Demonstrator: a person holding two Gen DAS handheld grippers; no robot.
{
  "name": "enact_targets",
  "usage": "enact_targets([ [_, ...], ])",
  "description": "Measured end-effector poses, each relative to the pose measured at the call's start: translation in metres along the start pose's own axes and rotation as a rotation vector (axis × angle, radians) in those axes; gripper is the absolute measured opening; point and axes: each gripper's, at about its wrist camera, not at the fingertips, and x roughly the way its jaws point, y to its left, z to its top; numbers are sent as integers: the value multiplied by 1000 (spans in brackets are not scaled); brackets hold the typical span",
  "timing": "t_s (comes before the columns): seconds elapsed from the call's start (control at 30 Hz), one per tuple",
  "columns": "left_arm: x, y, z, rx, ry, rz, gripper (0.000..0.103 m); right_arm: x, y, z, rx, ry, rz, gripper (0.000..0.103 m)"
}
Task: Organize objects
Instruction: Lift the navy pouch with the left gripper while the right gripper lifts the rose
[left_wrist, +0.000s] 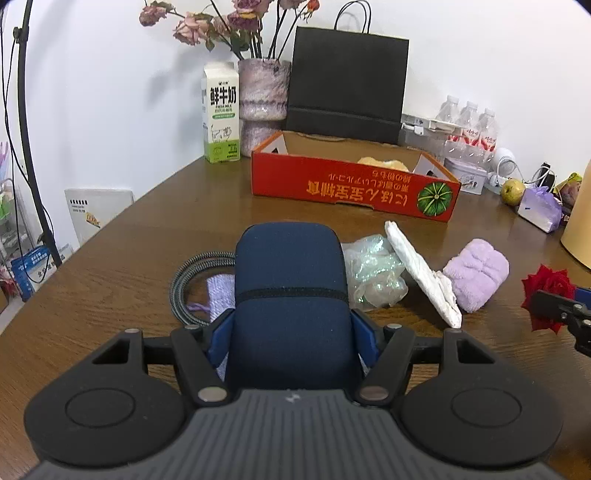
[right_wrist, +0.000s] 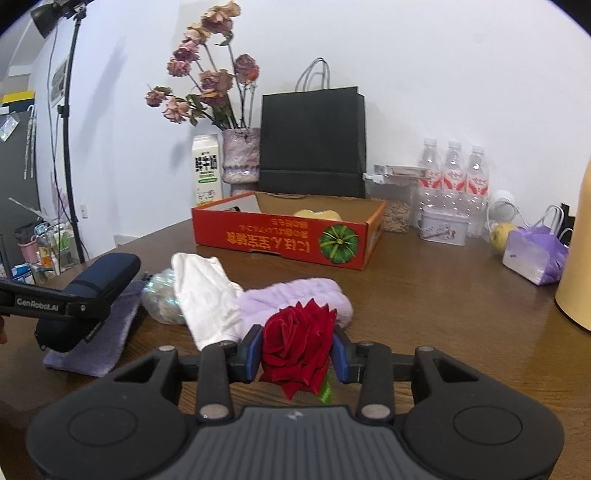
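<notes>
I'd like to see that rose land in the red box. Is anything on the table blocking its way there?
Nothing tall: the right gripper holds the rose; only the low lilac towel lies before the open red box.

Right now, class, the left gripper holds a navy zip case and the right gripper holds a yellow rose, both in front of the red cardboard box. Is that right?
Not quite: the rose is red, not yellow, as the right wrist view shows. The rest stands: the left gripper holds the navy zip case, the right gripper holds the rose, and both are in front of the red cardboard box.
</notes>
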Motion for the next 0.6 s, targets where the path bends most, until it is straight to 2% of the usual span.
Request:
enact_targets([
  [0.27,-8,7,14,30,-25,-29,67,-1,24,16,-25,-17,18,37],
  [0.6,-2,10,51,60,-59,-93,67,13,46,42,-33,-32,13,37],
])
